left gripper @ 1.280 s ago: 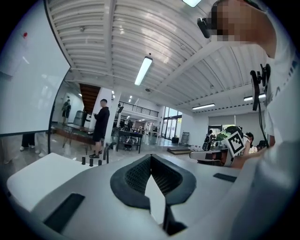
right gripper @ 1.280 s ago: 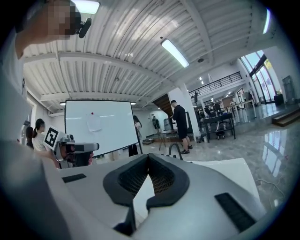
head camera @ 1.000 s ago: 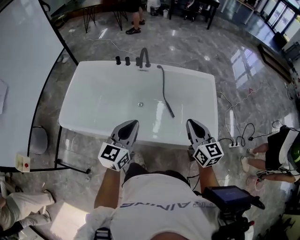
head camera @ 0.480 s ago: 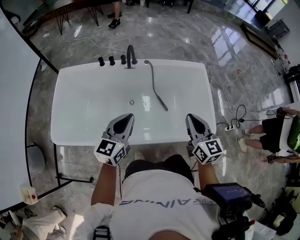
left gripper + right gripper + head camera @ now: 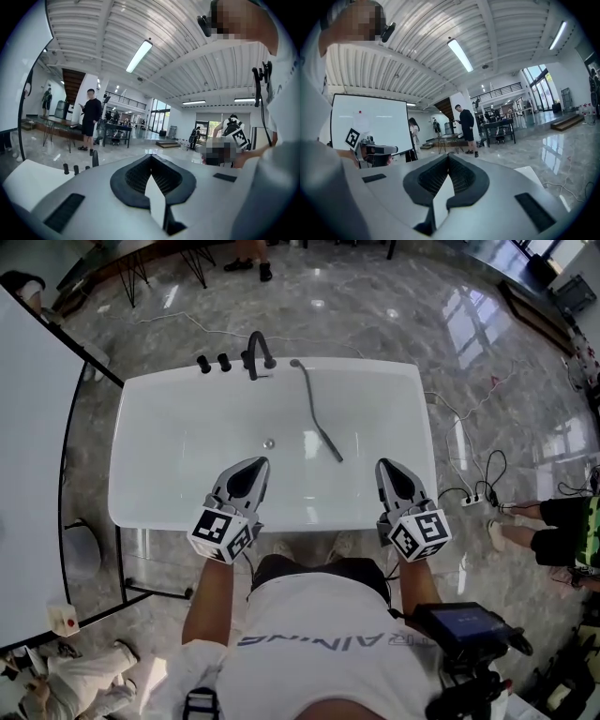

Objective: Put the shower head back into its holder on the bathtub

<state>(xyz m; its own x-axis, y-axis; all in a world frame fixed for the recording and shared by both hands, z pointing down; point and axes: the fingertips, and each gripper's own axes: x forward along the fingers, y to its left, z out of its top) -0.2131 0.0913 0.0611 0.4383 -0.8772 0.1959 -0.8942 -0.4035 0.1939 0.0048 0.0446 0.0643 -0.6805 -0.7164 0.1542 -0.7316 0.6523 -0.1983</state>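
Note:
A white bathtub (image 5: 141,512) lies crosswise below me. The grey shower head with its stiff hose (image 5: 319,425) rests inside it, running from the far rim beside the dark faucet (image 5: 255,351) down toward the middle. My left gripper (image 5: 255,463) hovers over the near left of the tub, shut and empty. My right gripper (image 5: 386,465) hovers over the near right, also shut and empty, a short way in front of and to the right of the shower head's near end. The left gripper (image 5: 151,157) view shows the faucet (image 5: 95,158) far ahead. The right gripper (image 5: 449,156) view shows closed pads and no shower head.
Two dark knobs (image 5: 214,363) stand left of the faucet on the far rim. A large whiteboard (image 5: 33,474) on a black frame flanks the tub's left. A power strip with cables (image 5: 473,500) lies on the floor at right, near a seated person (image 5: 562,526). A camera rig (image 5: 464,634) sits at my lower right.
Both grippers have moved forward, from the tub's near rim to over its inside. Their jaws have stayed shut. The shower head has not moved.

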